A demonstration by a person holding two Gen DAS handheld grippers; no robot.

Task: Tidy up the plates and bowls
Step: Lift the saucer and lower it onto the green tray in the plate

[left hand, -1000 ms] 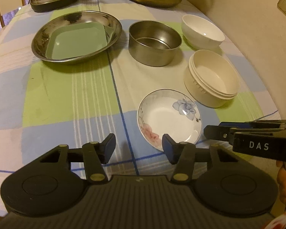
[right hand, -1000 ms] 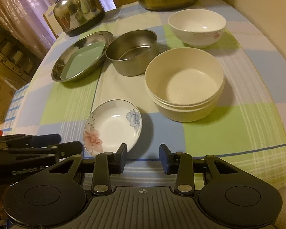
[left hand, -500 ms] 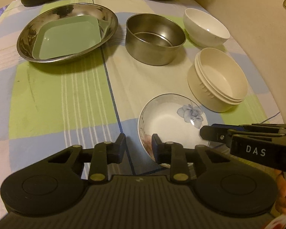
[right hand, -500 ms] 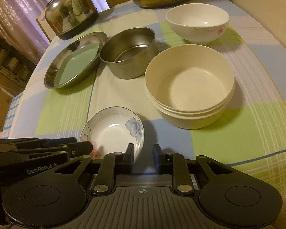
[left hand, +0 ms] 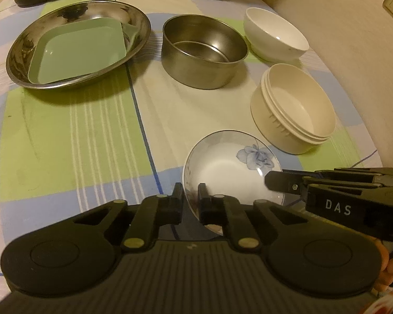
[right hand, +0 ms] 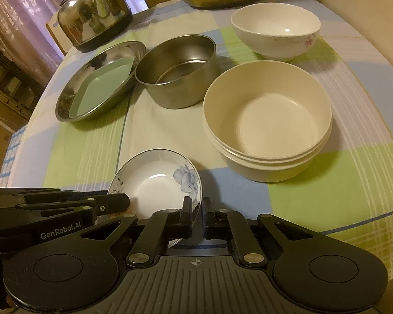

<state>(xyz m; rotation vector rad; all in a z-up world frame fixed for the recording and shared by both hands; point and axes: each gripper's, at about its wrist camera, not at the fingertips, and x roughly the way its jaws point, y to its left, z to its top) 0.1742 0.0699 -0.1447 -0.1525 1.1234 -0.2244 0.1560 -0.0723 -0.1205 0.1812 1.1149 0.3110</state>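
Left wrist view showed my left gripper (left hand: 190,198) clamped on the near-left rim of the small flowered dish (left hand: 230,167), one finger outside the rim and one inside the bowl of it. A second before, those fingers stood wide and short of the dish; they had just been closing, and now the rim sat pinched between them. In the same view my right gripper (left hand: 271,180) reached in from the right, its tips at the dish's right rim.

From the right wrist view, my right gripper (right hand: 195,213) had likewise narrowed from a wide stance, and its fingers now pressed the near-right rim of the flowered dish (right hand: 154,183), while my left gripper (right hand: 123,201) came in from the left edge. The table had drawn nearer in both views than a second ago, the cloth and bowls filling more of each picture.

The dish lay near the front of the checked tablecloth (left hand: 73,141), open side up. It was round, so it had no long axis; its blue flower sat on the far-right part of the rim, toward the stacked cream bowls (left hand: 296,115). Its left rim looked raised a little, though I could not tell whether it had left the cloth.

Farther back stood the steel pot (left hand: 204,52), the white bowl (left hand: 275,36) on the far right, and the steel plate (left hand: 78,44) holding a green square tray (left hand: 76,55).
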